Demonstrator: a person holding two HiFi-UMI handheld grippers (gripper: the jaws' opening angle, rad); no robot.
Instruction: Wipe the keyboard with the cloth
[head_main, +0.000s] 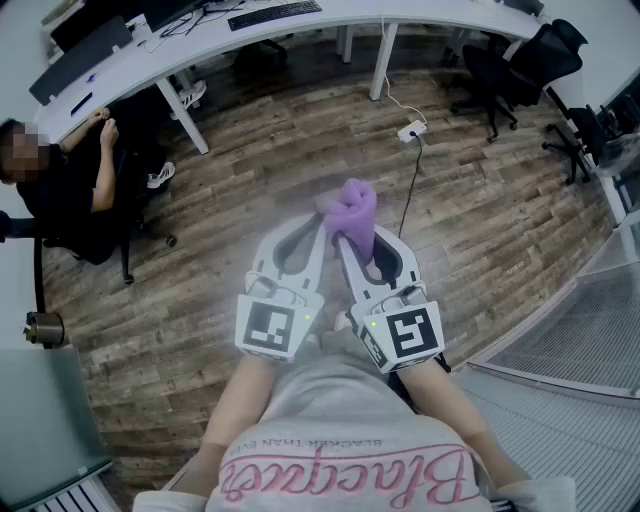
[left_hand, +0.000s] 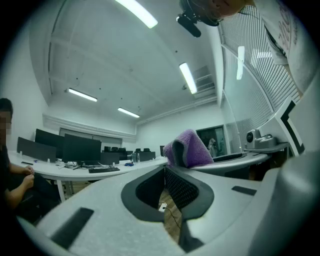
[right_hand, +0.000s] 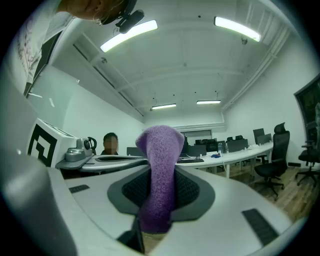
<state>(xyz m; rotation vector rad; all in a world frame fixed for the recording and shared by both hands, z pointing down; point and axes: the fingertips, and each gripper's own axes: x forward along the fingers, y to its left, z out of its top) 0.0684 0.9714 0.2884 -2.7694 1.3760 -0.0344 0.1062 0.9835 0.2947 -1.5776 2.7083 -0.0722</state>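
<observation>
Rm: open office w/ brown wood-plank floor (head_main: 260, 180), long curved white desk (head_main: 330, 14) along the far side, black office chairs (head_main: 520, 65), white power strip (head_main: 412, 131) on the floor, a seated person (head_main: 60, 190) at left. Flat black keyboard (head_main: 275, 13) lay on that desk, well apart from both grippers. Right gripper (head_main: 345, 240) was clamped on the fuzzy purple cloth (head_main: 352, 212), which stuck up past its tips. Left gripper (head_main: 318, 222) just beside it, jaws together, nothing betw. them. Shirt (head_main: 350, 470) writing: pink script starting "Black", rest unclear.
</observation>
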